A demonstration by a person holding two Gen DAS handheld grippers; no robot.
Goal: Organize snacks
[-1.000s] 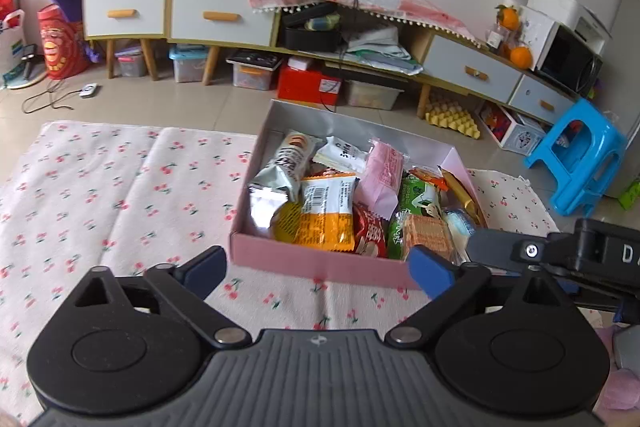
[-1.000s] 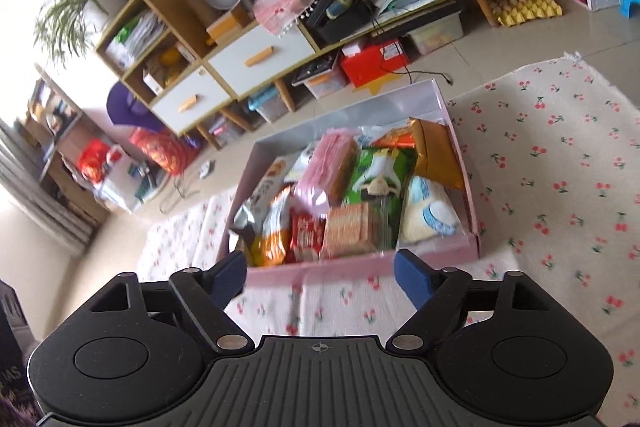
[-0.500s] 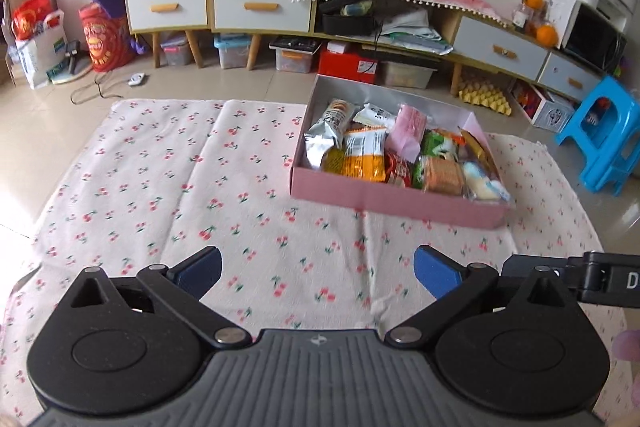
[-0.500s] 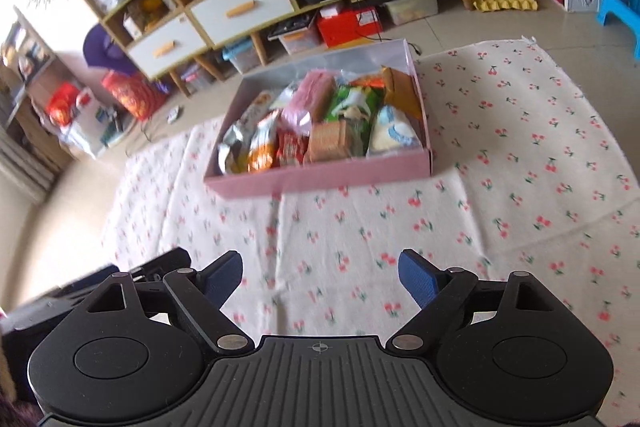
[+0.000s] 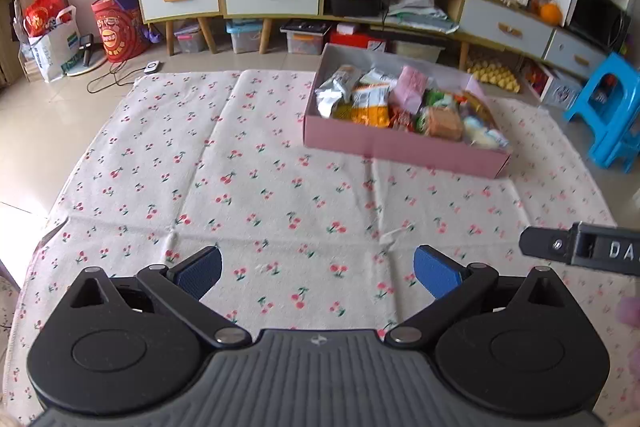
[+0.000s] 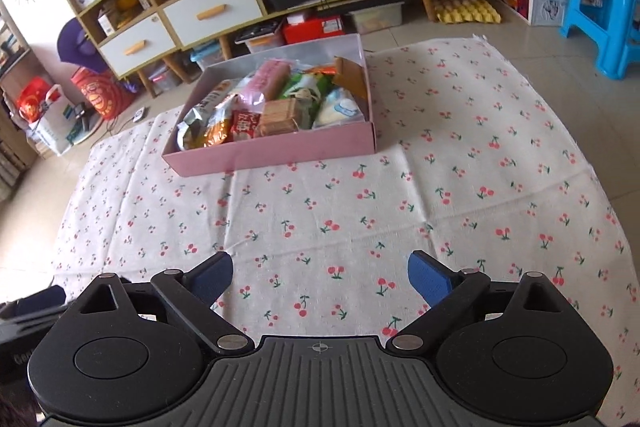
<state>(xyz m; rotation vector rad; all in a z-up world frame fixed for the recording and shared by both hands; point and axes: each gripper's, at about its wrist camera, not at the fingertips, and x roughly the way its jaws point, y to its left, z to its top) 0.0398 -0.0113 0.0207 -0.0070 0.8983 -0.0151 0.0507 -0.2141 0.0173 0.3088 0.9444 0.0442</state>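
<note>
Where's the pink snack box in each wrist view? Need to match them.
Left wrist: pink box upper right of centre, on the cherry cloth.
Right wrist: pink box upper left of centre, on the same cloth.
Shared landmark: blue stool, at the right edge in both.

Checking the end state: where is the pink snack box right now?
The pink snack box sits on the cherry-print cloth, upper right in the left wrist view, upper left of centre in the right wrist view, before the cabinet.

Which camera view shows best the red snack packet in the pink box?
The right wrist view: the red snack packet faces the camera near the front wall of the pink box. In the left wrist view it is small and blurred.
</note>
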